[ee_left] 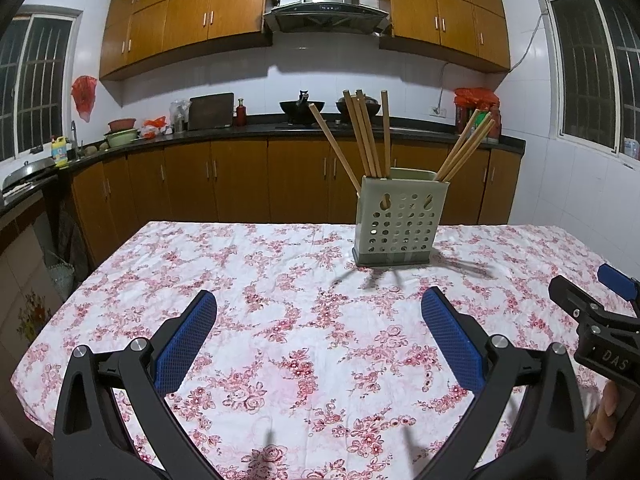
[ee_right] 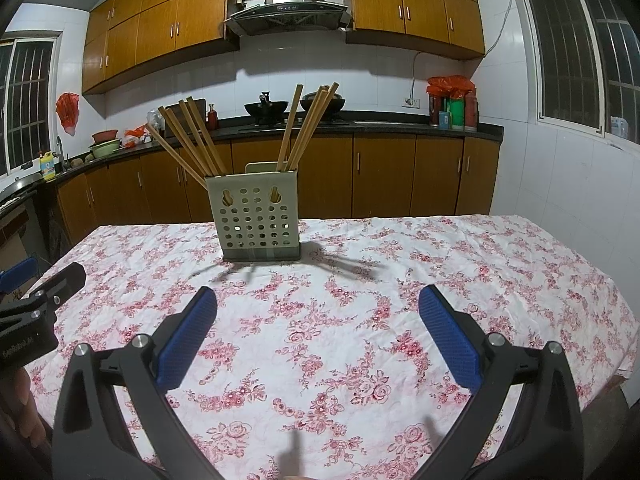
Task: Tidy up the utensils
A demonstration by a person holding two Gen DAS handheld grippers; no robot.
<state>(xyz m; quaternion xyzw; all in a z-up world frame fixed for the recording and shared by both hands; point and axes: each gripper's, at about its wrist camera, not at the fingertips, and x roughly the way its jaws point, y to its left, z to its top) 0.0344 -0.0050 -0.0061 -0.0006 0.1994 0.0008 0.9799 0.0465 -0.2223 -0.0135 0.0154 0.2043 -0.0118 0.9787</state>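
Note:
A pale green perforated utensil holder (ee_left: pixel 396 220) (ee_right: pixel 258 218) stands upright on the floral tablecloth (ee_left: pixel 280 320) (ee_right: pixel 360 300) toward the table's far side. Several wooden chopsticks (ee_left: pixel 366 136) (ee_right: pixel 192 140) lean out of it in two bunches. My left gripper (ee_left: pixel 318 300) hovers open over the cloth, well short of the holder, nothing between its blue pads. My right gripper (ee_right: pixel 318 296) is open too, empty, at a similar distance from the holder. In the left wrist view the right gripper (ee_left: pixel 592 308) shows at the right edge; in the right wrist view the left gripper (ee_right: pixel 36 300) shows at the left edge.
The table's left edge (ee_left: pixel 72 296) and far edge drop to the kitchen floor. Wooden cabinets and a dark counter (ee_left: pixel 280 128) with woks, bowls and bottles run along the back wall. A person's fingers (ee_left: pixel 608 412) hold the right gripper's handle.

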